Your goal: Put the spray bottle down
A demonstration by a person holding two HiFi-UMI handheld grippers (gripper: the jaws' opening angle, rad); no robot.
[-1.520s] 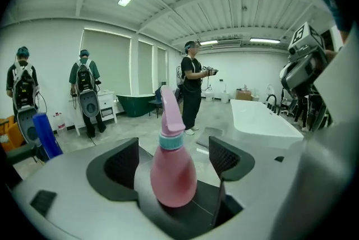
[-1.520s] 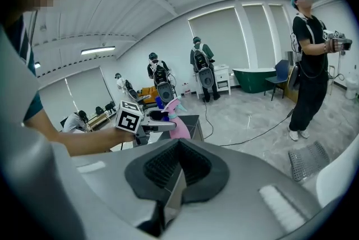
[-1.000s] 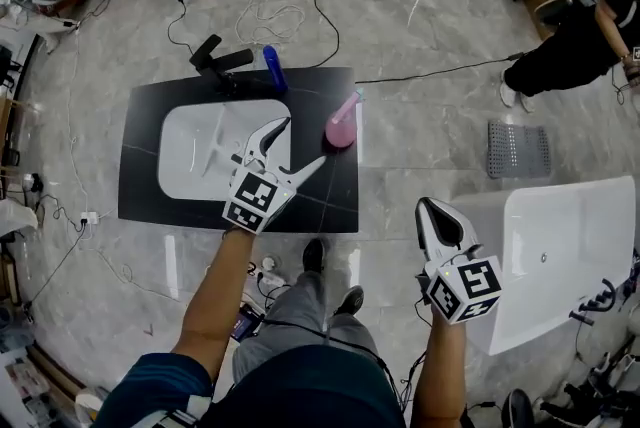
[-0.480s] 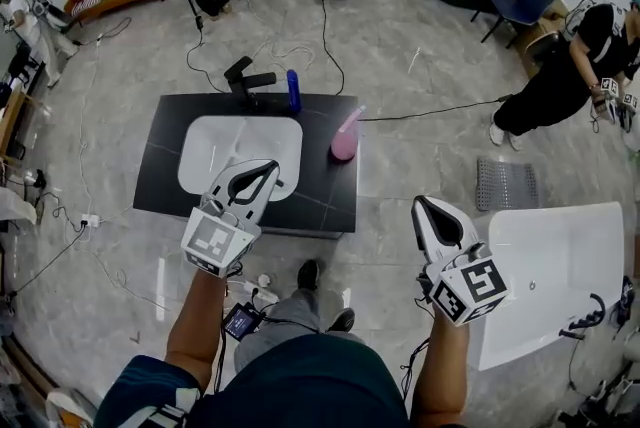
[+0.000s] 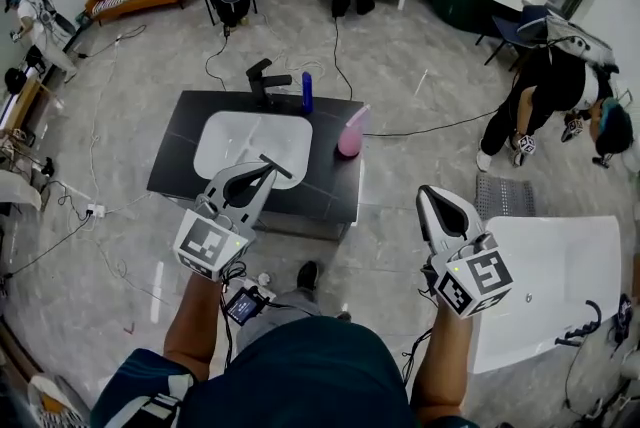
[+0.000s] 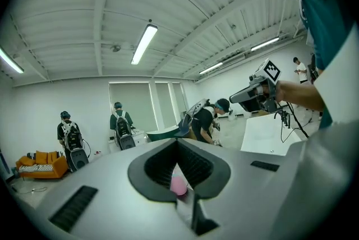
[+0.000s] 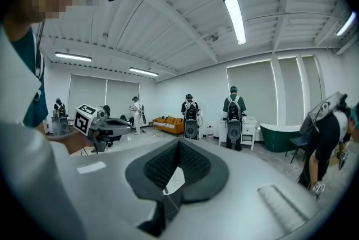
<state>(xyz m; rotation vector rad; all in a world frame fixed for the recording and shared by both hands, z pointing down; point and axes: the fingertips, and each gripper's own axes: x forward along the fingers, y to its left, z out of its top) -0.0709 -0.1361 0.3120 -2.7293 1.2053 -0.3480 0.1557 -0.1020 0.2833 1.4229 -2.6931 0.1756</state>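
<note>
While the spray bottle (image 5: 349, 132) stood upright on the counter (image 5: 326, 188), ahead-right of the nearer left gripper (image 5: 262, 172), it and the right gripper (image 5: 436, 202) were pressed together, empty.

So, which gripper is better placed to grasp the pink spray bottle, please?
Probably left: the left gripper is over the counter, the pink spray bottle straight ahead of its shut jaws; the right gripper is off over the floor.

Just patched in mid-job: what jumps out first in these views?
The pink spray bottle stands upright at the right edge of the black counter, beside the white sink. The left hand-held gripper and right hand-held gripper are both shut and empty, held clear of it. A white tub lies at far right.
</note>
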